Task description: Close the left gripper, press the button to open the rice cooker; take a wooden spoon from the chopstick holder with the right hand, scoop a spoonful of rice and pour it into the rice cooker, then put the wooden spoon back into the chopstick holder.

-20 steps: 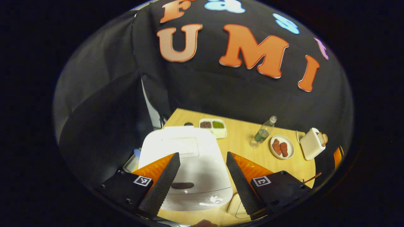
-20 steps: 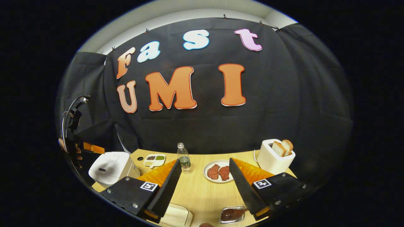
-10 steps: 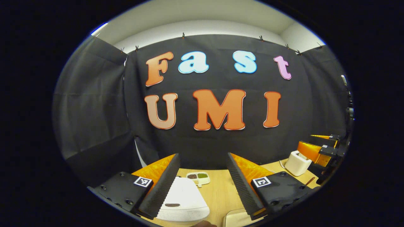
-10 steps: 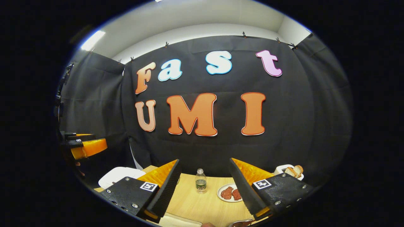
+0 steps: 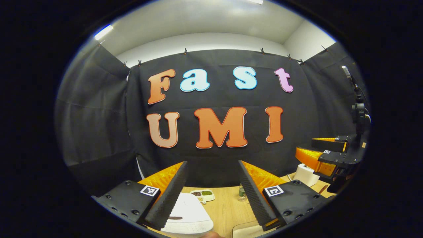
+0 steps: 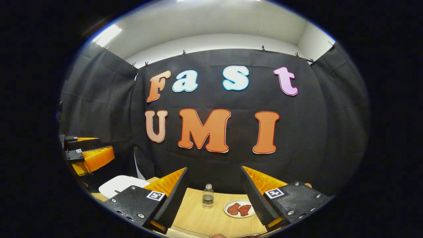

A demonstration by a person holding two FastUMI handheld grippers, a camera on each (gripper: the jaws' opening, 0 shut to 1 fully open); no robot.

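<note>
Black cloth hangs behind a pale wooden table (image 5: 228, 206), and both of my tools are held up level, looking at that wall more than at the work. Nothing of the task looks started, as I judge it: the rice cooker (image 5: 190, 215) sits with its white lid down, and the dark oval button on the lid's near edge is unpressed. My left gripper (image 5: 211, 188) has its fingers spread wide apart with nothing between them, so the first call is to bring them together, then tip the tool down and push that button with the closed tips. From the left gripper view the cooker lies low and just ahead, under my left finger and a little to the left of the gap, so the move is down and slightly left. My right gripper (image 6: 214, 193) is likewise wide open and empty, held over the table, with a small water bottle (image 6: 208, 196) and a plate of meat slices (image 6: 239, 209) showing beyond its fingers; I also see it off to the right in the left gripper view, held in front of a white toaster (image 5: 305, 174). A small divided dish (image 5: 202, 195) of grains sits past the cooker. I cannot make out the chopstick holder or the wooden spoon well enough to place them, so the right hand's reach will have to wait until the lid is up.
</note>
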